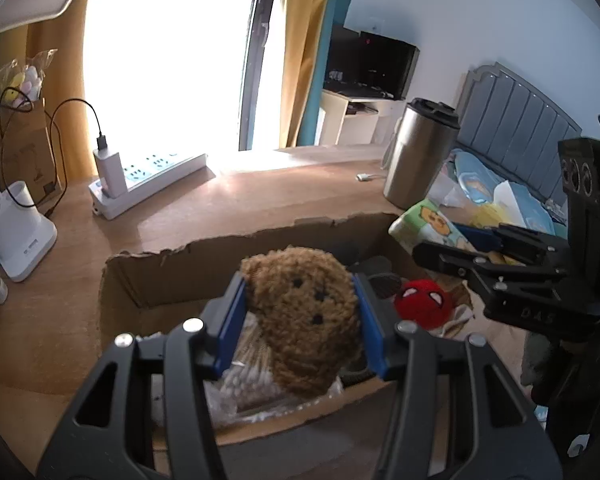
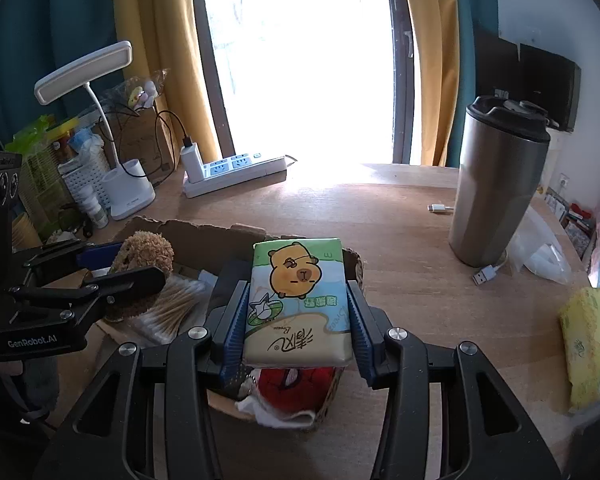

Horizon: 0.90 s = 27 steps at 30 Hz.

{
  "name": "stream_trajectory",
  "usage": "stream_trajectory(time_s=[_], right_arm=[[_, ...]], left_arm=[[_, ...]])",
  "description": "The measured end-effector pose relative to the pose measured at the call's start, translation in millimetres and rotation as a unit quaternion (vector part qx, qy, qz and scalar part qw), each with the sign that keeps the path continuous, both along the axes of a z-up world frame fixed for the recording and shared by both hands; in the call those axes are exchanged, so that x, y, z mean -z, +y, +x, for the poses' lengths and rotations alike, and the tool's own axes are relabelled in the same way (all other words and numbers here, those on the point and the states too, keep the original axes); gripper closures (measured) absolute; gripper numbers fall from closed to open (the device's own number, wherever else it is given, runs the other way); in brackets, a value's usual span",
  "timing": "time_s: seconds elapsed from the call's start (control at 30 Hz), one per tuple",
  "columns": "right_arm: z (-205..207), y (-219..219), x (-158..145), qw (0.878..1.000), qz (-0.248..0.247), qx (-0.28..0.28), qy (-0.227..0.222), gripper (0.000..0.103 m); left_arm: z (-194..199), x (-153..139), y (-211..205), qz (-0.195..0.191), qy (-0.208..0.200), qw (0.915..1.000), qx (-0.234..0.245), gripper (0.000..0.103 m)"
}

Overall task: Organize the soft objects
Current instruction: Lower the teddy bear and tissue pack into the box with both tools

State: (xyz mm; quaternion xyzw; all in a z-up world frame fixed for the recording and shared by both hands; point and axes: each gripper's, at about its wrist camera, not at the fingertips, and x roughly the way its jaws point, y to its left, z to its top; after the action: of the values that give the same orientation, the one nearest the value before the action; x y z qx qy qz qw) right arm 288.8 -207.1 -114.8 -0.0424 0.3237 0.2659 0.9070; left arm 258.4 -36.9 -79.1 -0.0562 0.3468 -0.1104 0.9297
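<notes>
My left gripper (image 1: 300,320) has its blue fingers (image 1: 231,320) clamped on both sides of a brown plush toy (image 1: 304,320), which I hold over the open cardboard box (image 1: 180,276). My right gripper (image 2: 298,316) has its fingers (image 2: 236,320) pressed against the long sides of a tissue pack (image 2: 298,300) printed with a cartoon capybara, and that pack hangs over the near right corner of the same box.

Below the tissue pack, at six o'clock in the right view, a red plush ball (image 2: 296,384) with a spider-mask face already lies inside the box on something white. A clear bag of cotton swabs (image 2: 172,308) lies in the box at nine o'clock from the pack, under the brown toy.

So I judge the sorting about halfway: one soft toy is in, two soft things are held above the box and not yet let go. A yellow sponge-like pad (image 2: 584,340) lies on the tabletop (image 2: 400,232) at three o'clock, apparently left to collect.

Farther out, a steel travel mug (image 2: 496,184) stands at two o'clock with a loose cable plug (image 2: 482,278) near its base. A white power strip (image 2: 236,174) sits at eleven o'clock, and a white desk lamp (image 2: 128,192) stands at ten o'clock, well apart from the box.
</notes>
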Motion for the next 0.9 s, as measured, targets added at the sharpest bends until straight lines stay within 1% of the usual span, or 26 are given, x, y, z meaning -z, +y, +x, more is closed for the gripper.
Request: stream_trajectory(time_s=[0.63,0.9], right_arm=[[22,7,10,1.000,0.001,-0.001,0.011,0.054],[24,12,14,1.000,-0.010,-0.003,0.016,0.054]], left_arm=[[23,12,-1,-0.009,0.013,0.9999,-0.001,0.050],[31,17,-3,-0.010,0.021,0.9997,-0.002,0.049]])
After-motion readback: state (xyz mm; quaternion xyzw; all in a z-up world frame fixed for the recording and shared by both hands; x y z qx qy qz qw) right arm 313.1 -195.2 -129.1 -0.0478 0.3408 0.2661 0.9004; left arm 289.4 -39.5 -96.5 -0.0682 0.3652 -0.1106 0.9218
